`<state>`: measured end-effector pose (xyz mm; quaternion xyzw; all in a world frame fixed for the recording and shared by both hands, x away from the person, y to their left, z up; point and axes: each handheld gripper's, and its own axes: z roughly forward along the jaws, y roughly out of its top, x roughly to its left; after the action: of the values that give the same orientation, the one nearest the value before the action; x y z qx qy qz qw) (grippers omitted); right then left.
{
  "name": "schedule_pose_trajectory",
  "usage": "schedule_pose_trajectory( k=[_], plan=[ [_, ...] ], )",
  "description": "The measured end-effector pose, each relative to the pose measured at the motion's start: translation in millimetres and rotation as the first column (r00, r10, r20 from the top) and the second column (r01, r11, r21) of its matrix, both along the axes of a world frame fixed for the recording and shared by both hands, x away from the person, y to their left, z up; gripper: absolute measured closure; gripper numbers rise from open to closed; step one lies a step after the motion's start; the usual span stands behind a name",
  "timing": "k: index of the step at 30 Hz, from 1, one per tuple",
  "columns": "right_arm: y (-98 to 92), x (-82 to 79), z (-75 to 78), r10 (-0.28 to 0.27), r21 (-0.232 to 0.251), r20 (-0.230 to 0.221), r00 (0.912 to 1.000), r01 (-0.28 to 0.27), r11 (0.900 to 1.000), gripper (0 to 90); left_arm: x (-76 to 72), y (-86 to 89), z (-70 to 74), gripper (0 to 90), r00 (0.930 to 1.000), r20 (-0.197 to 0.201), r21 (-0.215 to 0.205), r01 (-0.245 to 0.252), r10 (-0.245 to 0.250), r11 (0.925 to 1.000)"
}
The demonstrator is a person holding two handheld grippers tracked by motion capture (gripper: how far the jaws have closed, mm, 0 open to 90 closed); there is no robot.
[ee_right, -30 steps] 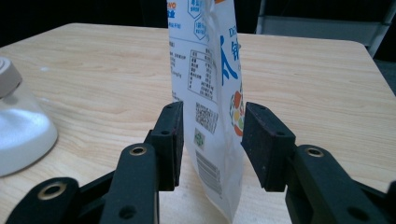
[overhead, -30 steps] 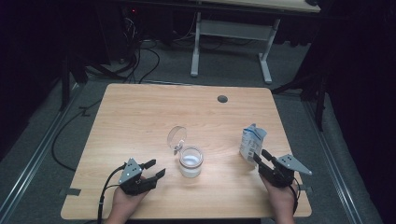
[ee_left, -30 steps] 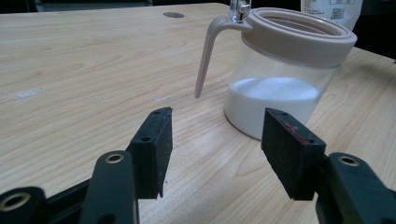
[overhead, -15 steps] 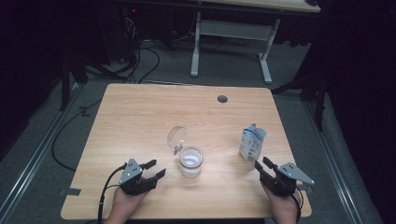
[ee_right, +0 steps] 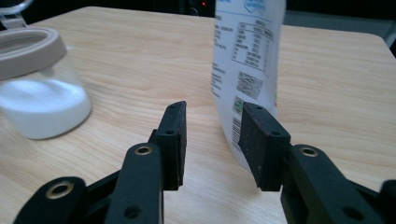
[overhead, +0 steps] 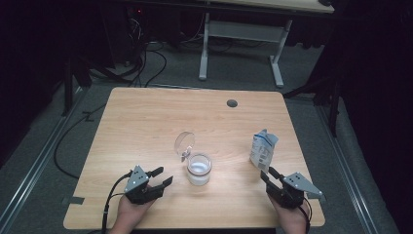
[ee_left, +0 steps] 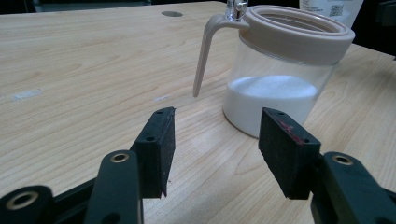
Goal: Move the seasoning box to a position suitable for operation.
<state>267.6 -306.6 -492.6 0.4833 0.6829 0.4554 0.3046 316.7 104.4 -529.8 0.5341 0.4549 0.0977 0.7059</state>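
Note:
A clear jar with a beige rim stands near the table's front middle, holding white powder, its round lid flipped up behind it. A white printed pouch stands upright to its right. My left gripper rests open left of the jar, and in the left gripper view the left gripper has nothing between its pads, with the jar just ahead. My right gripper is open just short of the pouch. Its jaws have just been closing, and the right gripper holds nothing, with the pouch close ahead.
The wooden table has a small round cable hole at the back. Behind the table stands another desk's white frame, and cables lie on the dark floor. The jar sits left of the right gripper.
My right gripper has drawn back from the pouch toward the table's front edge, leaving the pouch standing. The left gripper and the jar have stayed put.

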Motion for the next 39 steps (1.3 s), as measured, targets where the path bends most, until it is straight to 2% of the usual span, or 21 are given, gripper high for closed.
schedule_pose_trajectory(
  k=[10, 14, 19, 24, 34, 39],
  plan=[
    [17.8, 0.4, -0.1, 0.053, 0.010, -0.002, 0.9986, -0.053, 0.999, 66.5, -1.0, -1.1, -0.4, 48.2, 1.0000, 0.007, 0.011, 0.004, -0.004, 0.9999],
    [25.8, 2.3, -2.5, 0.067, 0.000, -0.006, 0.9977, -0.067, 0.998, 68.8, -1.5, -2.4, -0.7, 48.5, 0.9999, 0.011, 0.022, 0.008, -0.008, 0.9997],
    [36.5, 10.2, -5.3, 0.084, -0.007, -0.026, 0.9961, -0.085, 0.996, 73.0, -0.7, -3.3, -1.4, 48.0, 0.9999, 0.010, 0.040, 0.000, -0.001, 0.9992],
    [52.4, 22.4, -7.0, 0.107, -0.011, -0.039, 0.9935, -0.107, 0.994, 76.7, 1.5, -2.8, -1.3, 46.6, 0.9998, -0.001, 0.039, -0.020, 0.020, 0.9990],
    [85.5, 43.5, -13.3, 0.191, -0.016, -0.081, 0.9782, -0.193, 0.981, 86.5, 2.9, -3.7, -1.7, 49.3, 0.9996, -0.005, 0.054, -0.029, 0.029, 0.9981],
    [99.9, 49.6, -14.9, 0.224, -0.020, -0.090, 0.9705, -0.226, 0.974, 89.9, 6.7, -2.9, -1.5, 52.5, 0.9986, -0.035, 0.048, -0.039, 0.041, 0.9981]
  ],
)
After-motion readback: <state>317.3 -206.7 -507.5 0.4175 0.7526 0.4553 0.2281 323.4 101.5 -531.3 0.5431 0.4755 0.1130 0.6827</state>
